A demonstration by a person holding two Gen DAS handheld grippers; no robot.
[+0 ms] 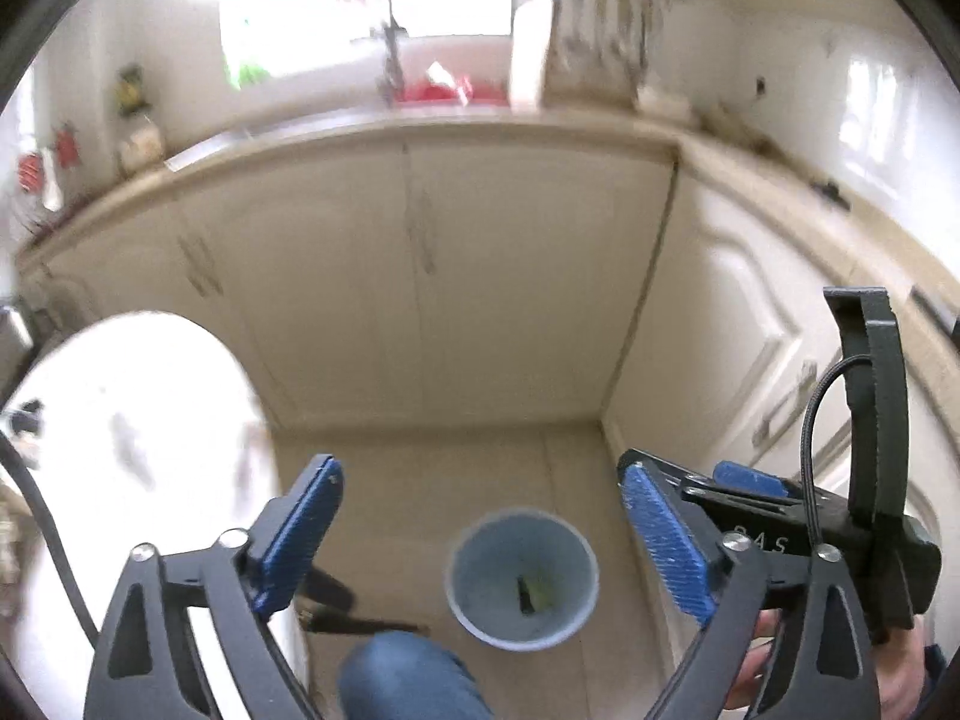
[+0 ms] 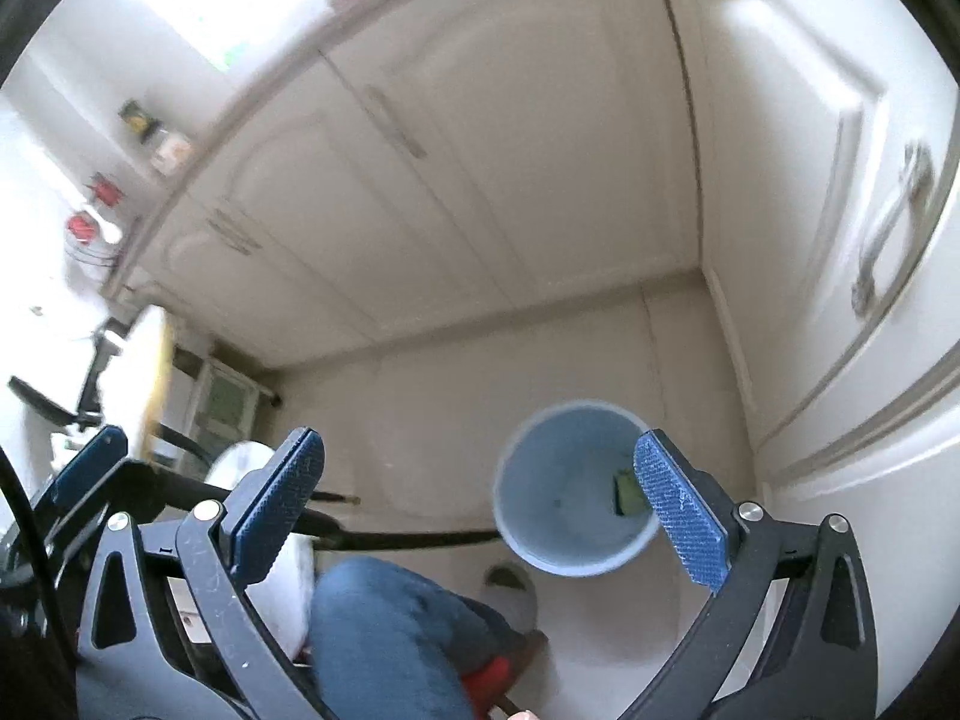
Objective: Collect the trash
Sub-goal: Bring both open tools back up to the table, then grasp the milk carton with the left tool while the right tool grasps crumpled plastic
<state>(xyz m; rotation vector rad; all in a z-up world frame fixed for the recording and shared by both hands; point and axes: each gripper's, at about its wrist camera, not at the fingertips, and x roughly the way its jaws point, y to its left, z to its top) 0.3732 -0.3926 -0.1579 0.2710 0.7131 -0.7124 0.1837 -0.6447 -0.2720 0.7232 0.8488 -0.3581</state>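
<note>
A pale blue bin (image 1: 522, 579) stands on the floor below both grippers; a small green and dark piece of trash (image 1: 533, 594) lies at its bottom. The bin also shows in the right wrist view (image 2: 570, 492), with the trash (image 2: 627, 492) inside it. My left gripper (image 1: 480, 534) is open and empty, high above the bin. My right gripper (image 2: 480, 498) is open and empty, also above the bin. The right gripper's body shows at the right of the left wrist view (image 1: 798, 516).
Cream kitchen cabinets (image 1: 420, 276) close off the floor ahead and to the right (image 2: 840, 210). A white round tabletop (image 1: 138, 432) is at the left. The person's jeans-clad knee (image 2: 384, 630) is beside the bin. The sink and counter (image 1: 444, 102) are above.
</note>
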